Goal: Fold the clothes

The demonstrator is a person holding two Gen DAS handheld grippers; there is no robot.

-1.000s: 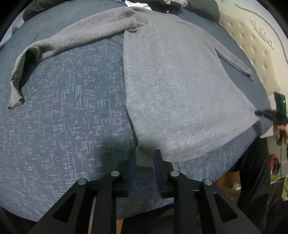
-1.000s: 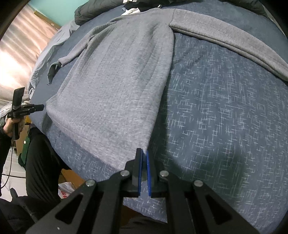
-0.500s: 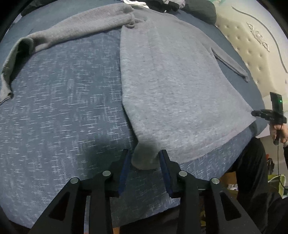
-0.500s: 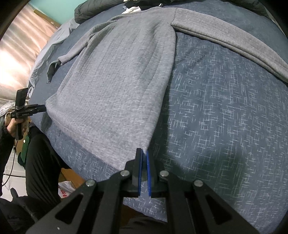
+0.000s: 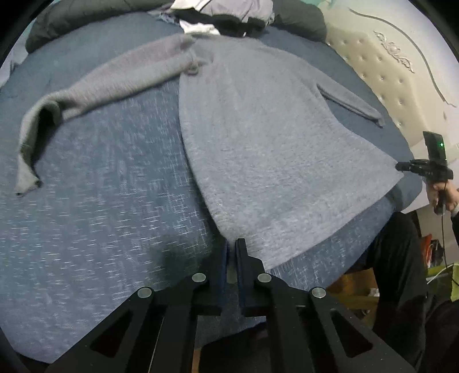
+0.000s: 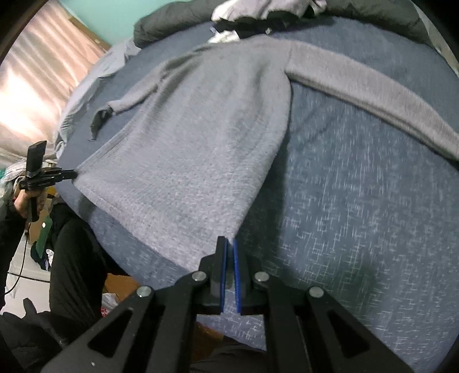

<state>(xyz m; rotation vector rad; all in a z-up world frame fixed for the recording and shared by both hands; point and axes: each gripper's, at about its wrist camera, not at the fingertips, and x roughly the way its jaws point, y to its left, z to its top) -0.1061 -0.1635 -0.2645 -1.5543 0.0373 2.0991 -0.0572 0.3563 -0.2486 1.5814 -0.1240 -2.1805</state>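
A grey knit sweater (image 5: 266,137) lies front-up on a blue bed (image 5: 94,229), hem toward me, both sleeves spread out. My left gripper (image 5: 231,244) is shut on the sweater's left hem corner. My right gripper (image 6: 229,242) is shut on the right hem corner of the same sweater (image 6: 200,149). Each gripper shows small in the other's view: the right one (image 5: 400,166) at the far hem corner, the left one (image 6: 73,173) likewise. The hem is stretched taut between them and lifted slightly off the bed.
A pile of dark and white clothes (image 5: 223,17) lies at the head of the bed. A tufted cream headboard (image 5: 401,71) is at the right. A pink curtain (image 6: 34,80) hangs at the left. My dark-trousered legs (image 6: 74,272) stand at the bed's edge.
My left gripper, open around the hem corner half a second ago, has closed on it. Both grippers have risen and pulled the hem taut. The right gripper stayed shut.
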